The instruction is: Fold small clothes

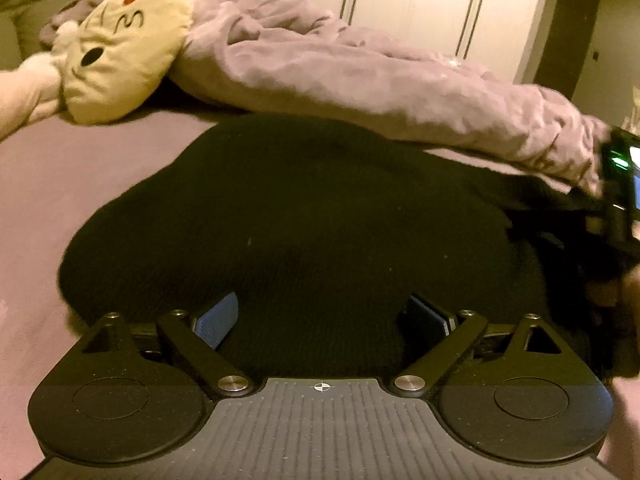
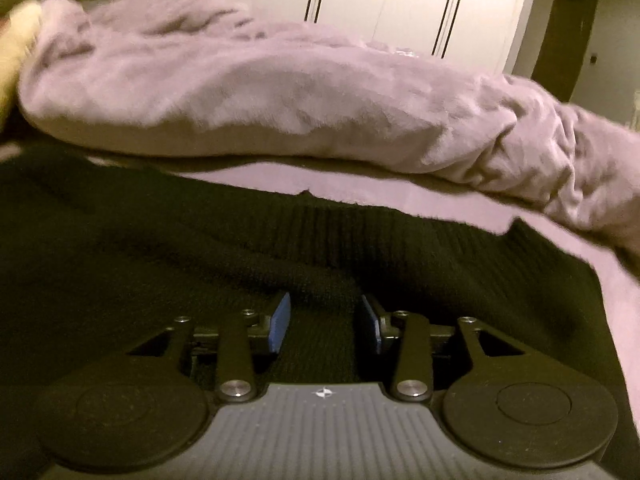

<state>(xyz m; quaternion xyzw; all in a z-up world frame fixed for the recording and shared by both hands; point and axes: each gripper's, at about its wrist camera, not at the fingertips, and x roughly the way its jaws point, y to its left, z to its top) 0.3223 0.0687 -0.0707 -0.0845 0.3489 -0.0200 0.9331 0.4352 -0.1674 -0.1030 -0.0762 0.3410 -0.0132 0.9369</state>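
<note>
Left tongs gape wide, blue pads far apart, nothing pinched; they sit low over the near edge of a black knit garment that fills the space between and ahead of the pads. Garment lies spread flat on the bed, pinkish-lilac sheet showing to the left of the left tongs. Right tongs also parted, narrower gap, blue pads either side of a raised fold of the same black knit garment; pads do not look pressed onto the knit, contact unclear. Ribbed hem band runs across just ahead of the right tongs, its edge lying on the bed sheet. Beyond the garment, ahead of both tongs, a crumpled lilac duvet stretches across the bed. Far ahead-left of the left tongs, a cream plush toy with a stitched face rests against the duvet. White wardrobe doors stand behind. At the right edge of the left wrist view, the other tool's dark body with a green light is partly visible, blurred.
</note>
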